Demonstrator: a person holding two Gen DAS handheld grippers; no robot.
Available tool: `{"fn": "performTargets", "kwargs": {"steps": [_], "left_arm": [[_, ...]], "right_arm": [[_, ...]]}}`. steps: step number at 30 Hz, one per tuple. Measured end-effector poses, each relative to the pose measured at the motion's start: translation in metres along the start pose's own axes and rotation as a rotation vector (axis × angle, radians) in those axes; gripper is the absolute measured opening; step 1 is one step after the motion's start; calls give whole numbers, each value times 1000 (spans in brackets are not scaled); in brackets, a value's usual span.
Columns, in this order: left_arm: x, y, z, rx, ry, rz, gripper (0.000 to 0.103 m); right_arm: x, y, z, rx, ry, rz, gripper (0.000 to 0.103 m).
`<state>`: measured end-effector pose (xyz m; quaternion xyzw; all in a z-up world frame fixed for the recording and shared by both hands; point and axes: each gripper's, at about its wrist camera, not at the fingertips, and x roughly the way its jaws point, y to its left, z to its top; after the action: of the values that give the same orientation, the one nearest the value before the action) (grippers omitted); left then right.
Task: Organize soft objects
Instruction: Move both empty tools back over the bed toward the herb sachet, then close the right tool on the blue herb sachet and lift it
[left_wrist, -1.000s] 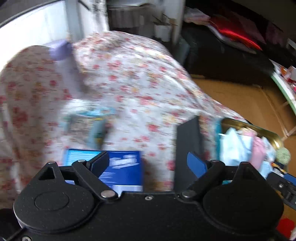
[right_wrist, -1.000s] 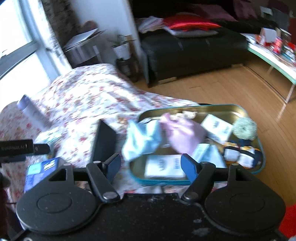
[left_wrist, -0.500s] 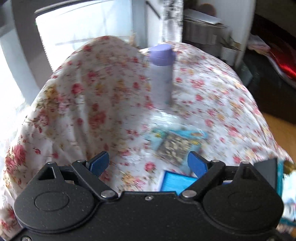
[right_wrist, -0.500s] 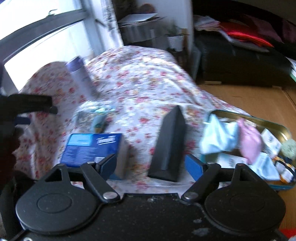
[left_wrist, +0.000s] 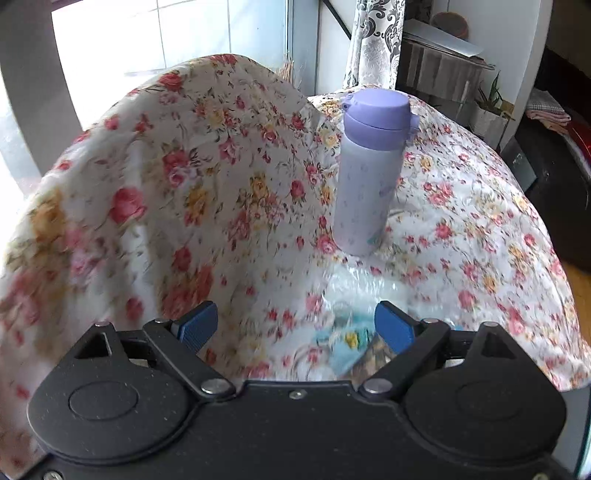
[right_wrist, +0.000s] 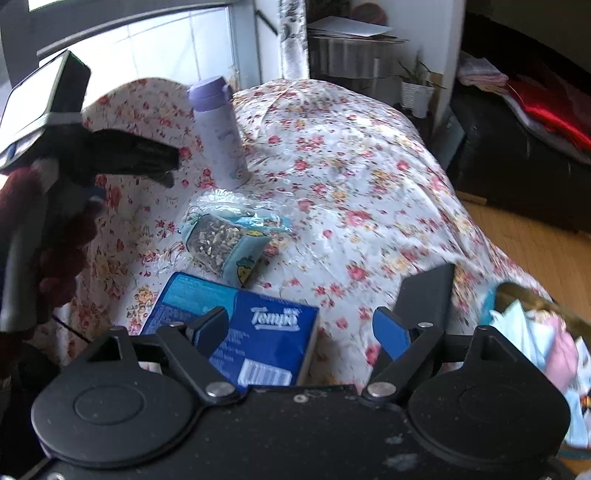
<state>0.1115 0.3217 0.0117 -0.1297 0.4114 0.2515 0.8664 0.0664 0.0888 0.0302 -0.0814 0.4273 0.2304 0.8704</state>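
Note:
A floral cloth (left_wrist: 221, 206) covers the table. A clear plastic bag with a blue patterned pouch (right_wrist: 229, 236) lies on it; in the left wrist view the bag (left_wrist: 354, 332) sits just beyond my open, empty left gripper (left_wrist: 295, 326). My right gripper (right_wrist: 301, 330) is open and empty above a blue Tempo tissue box (right_wrist: 255, 328). A gold tray (right_wrist: 532, 299) holding light blue and pink soft cloths (right_wrist: 543, 339) shows at the right edge. The left gripper's body (right_wrist: 110, 155) shows at the left in the right wrist view.
A lilac bottle (left_wrist: 373, 173) stands upright behind the bag; it also shows in the right wrist view (right_wrist: 221, 129). A black wedge-shaped object (right_wrist: 428, 291) stands between the tissue box and the tray. A black sofa (right_wrist: 517, 147) and wooden floor (right_wrist: 535, 243) lie to the right.
Both grippers have swung left, away from the tray and toward the bottle and bag. The tray has slid to the right edge of the right wrist view. Both stay open.

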Motion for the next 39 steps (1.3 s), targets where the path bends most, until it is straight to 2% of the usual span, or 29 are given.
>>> {"fn": "performTargets", "kwargs": {"steps": [3, 8, 14, 19, 27, 33, 35, 38, 39], "left_arm": [[15, 7, 0, -19, 19, -1, 89], [34, 26, 3, -118, 71, 8, 89], [37, 18, 0, -69, 42, 46, 89], [38, 23, 4, -90, 8, 21, 89], [38, 23, 5, -103, -26, -9, 91], [46, 17, 4, -85, -18, -24, 92], [48, 17, 4, -90, -7, -39, 92], [52, 16, 3, -91, 3, -43, 92], [52, 15, 2, -92, 5, -46, 92]], "right_arm": [[20, 11, 12, -50, 3, -9, 86], [54, 34, 34, -135, -5, -10, 88], [93, 62, 57, -255, -8, 33, 89], [127, 88, 62, -396, 17, 54, 89], [174, 103, 62, -462, 108, 69, 89], [201, 102, 69, -447, 158, 71, 90], [207, 102, 69, -453, 173, 75, 87], [210, 98, 67, -456, 176, 91, 74], [209, 97, 67, -453, 172, 104, 64]]}}
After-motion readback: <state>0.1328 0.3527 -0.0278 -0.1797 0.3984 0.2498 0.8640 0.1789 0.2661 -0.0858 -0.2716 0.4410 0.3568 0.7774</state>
